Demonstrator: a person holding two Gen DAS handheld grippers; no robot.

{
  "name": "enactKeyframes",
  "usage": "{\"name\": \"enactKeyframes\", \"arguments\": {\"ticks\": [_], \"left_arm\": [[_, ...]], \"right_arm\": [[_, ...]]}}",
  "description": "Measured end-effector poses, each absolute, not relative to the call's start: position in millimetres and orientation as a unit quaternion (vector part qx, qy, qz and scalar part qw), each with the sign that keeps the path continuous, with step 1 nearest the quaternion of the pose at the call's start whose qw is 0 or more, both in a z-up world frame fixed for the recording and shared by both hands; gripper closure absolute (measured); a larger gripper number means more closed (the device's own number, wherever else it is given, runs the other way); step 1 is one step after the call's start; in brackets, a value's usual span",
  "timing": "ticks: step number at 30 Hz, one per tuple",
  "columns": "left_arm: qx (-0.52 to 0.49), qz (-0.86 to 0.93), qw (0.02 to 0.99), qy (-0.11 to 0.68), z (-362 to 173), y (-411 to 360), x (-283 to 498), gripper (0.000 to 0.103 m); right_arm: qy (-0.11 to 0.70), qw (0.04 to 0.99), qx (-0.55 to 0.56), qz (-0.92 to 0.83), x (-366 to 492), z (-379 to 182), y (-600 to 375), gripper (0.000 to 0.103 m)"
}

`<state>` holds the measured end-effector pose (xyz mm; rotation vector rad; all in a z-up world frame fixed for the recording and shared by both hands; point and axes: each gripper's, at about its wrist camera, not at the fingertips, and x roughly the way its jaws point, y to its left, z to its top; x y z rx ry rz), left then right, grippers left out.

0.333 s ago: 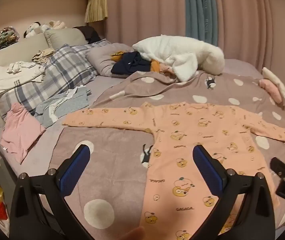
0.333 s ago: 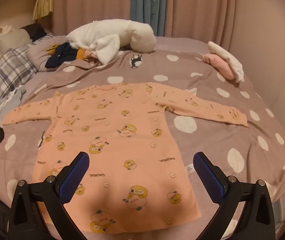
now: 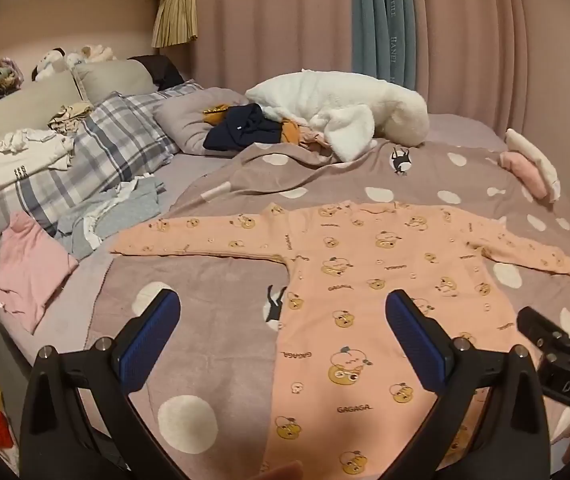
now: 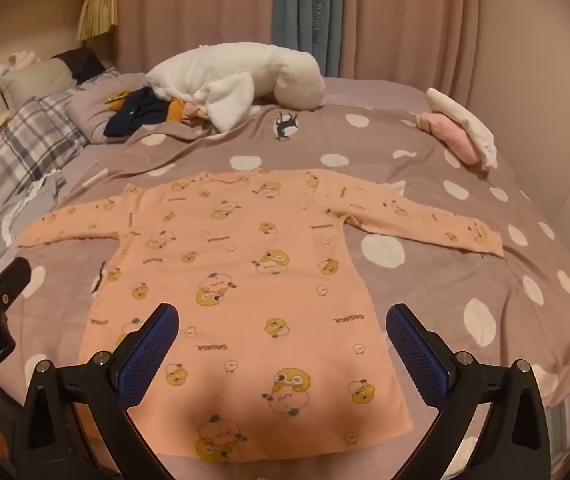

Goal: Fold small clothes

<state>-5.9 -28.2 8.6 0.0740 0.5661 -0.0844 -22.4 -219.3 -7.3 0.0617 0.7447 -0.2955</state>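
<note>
the peach long-sleeved top [image 4: 245, 276] lies flat and face up on the spotted blanket [image 4: 465, 280] of the bed, near its front edge. its long axis runs from the hem closest to the cameras up to the neckline at the far end, and both sleeves stretch straight out sideways, crossing that axis.

the left tongs [image 3: 283, 332] hover above the top's left side, spread wide with nothing between the blue pads. the right tongs [image 4: 283, 340] hover over the hem, likewise spread wide and empty.

in the left wrist view the hem is cut off by the frame and the tongs' arms, and the right sleeve's cuff sits close to the other tongs' black body. the right wrist view shows the whole hem and the right cuff clearly, but the left sleeve's end fades into shadow.

only the left wrist view shows the pink garment [image 3: 29, 268] and the grey clothes [image 3: 113, 212] beside the plaid pillow [image 3: 97, 160]. both show the white plush toy [image 4: 241, 76] at the far end.
</note>
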Motion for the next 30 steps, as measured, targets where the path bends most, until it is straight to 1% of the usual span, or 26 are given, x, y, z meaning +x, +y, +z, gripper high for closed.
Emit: {"name": "enactKeyframes", "arguments": {"ticks": [3, 30], "left_arm": [[0.034, -0.041, 0.96, 0.274, 9, -18, -12, 0.0], [0.023, -0.062, 0.961, 0.27, 16, -23, -25, 0.0]], "right_arm": [[0.356, 0.924, 0.034, -0.136, -27, -7, -220, 0.0], [0.342, 0.932, 0.039, -0.112, -37, 1, -218, 0.0]]}}
